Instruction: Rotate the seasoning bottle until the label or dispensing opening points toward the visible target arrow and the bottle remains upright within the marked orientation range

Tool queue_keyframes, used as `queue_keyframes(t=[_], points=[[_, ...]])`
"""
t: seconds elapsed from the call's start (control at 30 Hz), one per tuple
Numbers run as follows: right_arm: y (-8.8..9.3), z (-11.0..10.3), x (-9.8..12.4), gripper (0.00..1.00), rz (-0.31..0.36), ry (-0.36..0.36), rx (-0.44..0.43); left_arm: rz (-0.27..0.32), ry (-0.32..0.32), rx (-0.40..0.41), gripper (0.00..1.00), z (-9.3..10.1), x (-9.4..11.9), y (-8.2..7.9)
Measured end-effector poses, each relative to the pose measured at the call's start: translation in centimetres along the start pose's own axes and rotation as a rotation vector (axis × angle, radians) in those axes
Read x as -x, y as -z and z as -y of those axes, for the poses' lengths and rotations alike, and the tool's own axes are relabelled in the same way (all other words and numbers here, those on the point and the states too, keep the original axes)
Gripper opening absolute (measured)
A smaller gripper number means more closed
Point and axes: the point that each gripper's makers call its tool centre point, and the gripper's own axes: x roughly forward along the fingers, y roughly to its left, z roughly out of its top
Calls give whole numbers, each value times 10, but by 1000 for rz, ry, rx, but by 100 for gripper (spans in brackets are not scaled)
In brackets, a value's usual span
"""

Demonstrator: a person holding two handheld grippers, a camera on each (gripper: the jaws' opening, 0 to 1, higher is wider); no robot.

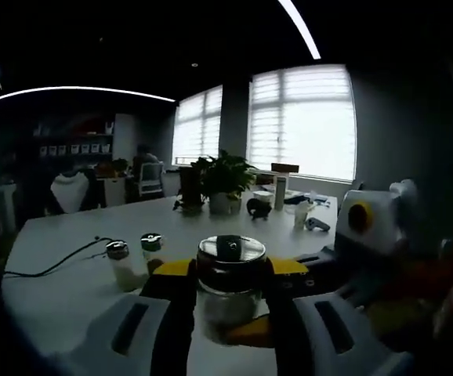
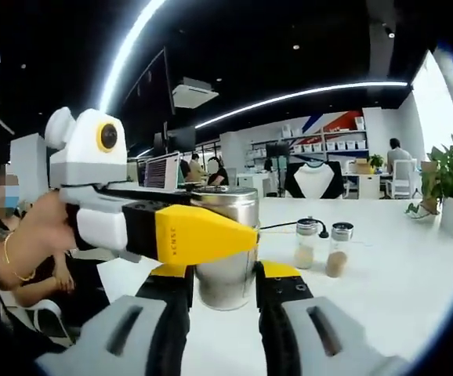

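Now, left gripper [image 1: 228, 307]: my jaws clamp the seasoning bottle [image 1: 228, 283], upright between them.
Right gripper [image 2: 222, 291]: my jaws pinch the same bottle above the white table [image 2: 399, 290].
Beyond: two small shakers [image 1: 134, 257].

Your seasoning bottle [image 1: 230, 286] stands upright on the white table [image 1: 62, 301], pinched from both sides.

You see a squat clear jar with a shiny metal lid carrying a small dark tab at its centre. In the left gripper view it sits between the black, yellow-tipped jaws of the left gripper [image 1: 228, 282]. In the right gripper view the bottle [image 2: 225, 247] looks silvery between the jaws of the right gripper [image 2: 222, 286], with the other gripper's yellow jaw lying across its front.
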Motion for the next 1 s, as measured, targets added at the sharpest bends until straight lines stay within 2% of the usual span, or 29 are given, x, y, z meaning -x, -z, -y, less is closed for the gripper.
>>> queue_keyframes(t=[0.07, 0.1, 0.17, 0.33, 0.6, 0.7, 1.0], points=[[-1, -1, 1, 29, 2, -22, 4, -1, 20, -9, 36, 2, 0, -1], [-2, -2, 2, 29, 6, -42, 10, -1, 52, -23, 36, 5, 1, -1], [-5, -3, 2, 29, 25, -51, 13, 10, 72, 1, 36, 6, 1, -4], [-10, -5, 4, 29, 41, -87, 37, 11, 121, 3, 36, 8, 2, -10], [-11, -13, 2, 33, 31, -144, 49, -9, 229, -24, 36, 18, 5, -14], [-10, -15, 2, 33, 23, -165, 70, -30, 250, -31, 36, 18, 7, -13], [-18, -19, 2, 36, 43, -203, 78, -15, 332, -20, 36, 29, 13, -22]])
